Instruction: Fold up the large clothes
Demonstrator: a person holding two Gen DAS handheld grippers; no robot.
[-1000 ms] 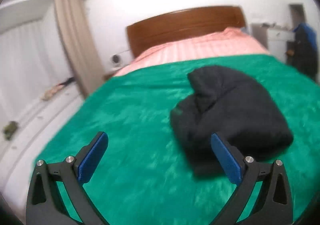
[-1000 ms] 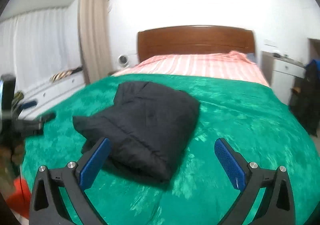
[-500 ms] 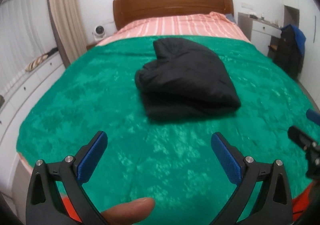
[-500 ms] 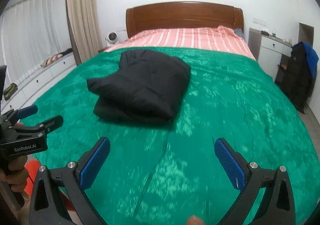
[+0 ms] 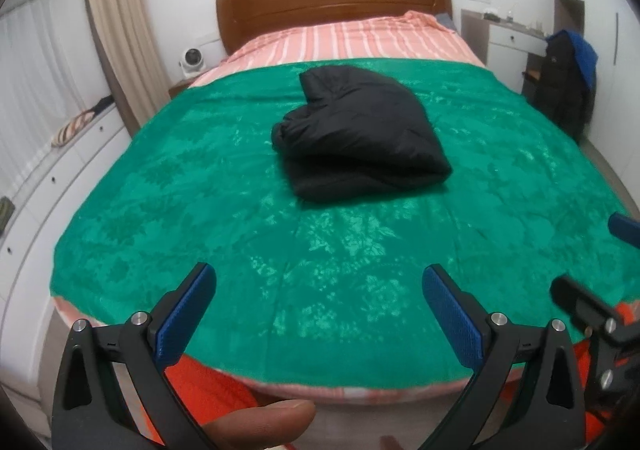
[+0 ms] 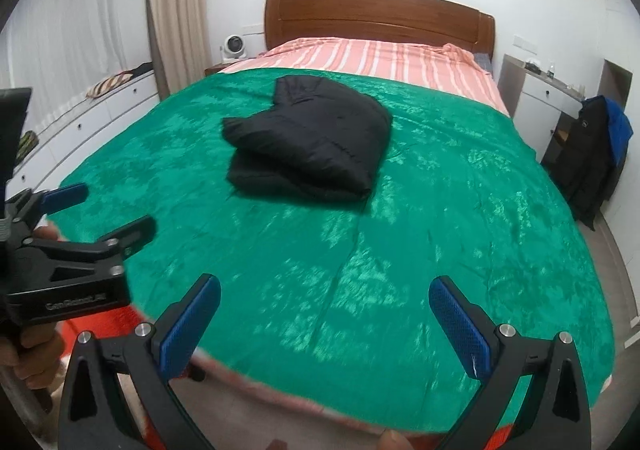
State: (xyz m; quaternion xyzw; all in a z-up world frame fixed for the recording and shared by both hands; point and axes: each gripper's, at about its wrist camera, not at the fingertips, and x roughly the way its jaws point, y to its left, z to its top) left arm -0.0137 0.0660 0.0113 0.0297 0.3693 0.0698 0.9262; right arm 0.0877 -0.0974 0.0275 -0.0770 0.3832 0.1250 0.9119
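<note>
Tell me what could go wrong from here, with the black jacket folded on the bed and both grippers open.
1. The folded black jacket looks puffy, with its upper layer bulging over the lower one; it may spring open unattended.
2. The green blanket looks glossy, so any nudge could slide the bundle.
3. The left gripper and right gripper hang open and empty at the foot of the bed, too far back to catch it.

Even, bright indoor light; sheen on the green blanket (image 5: 248, 186). Fisheye bends edges, dark vignette in corners. Left gripper (image 6: 92, 218) slightly blurred.
</note>
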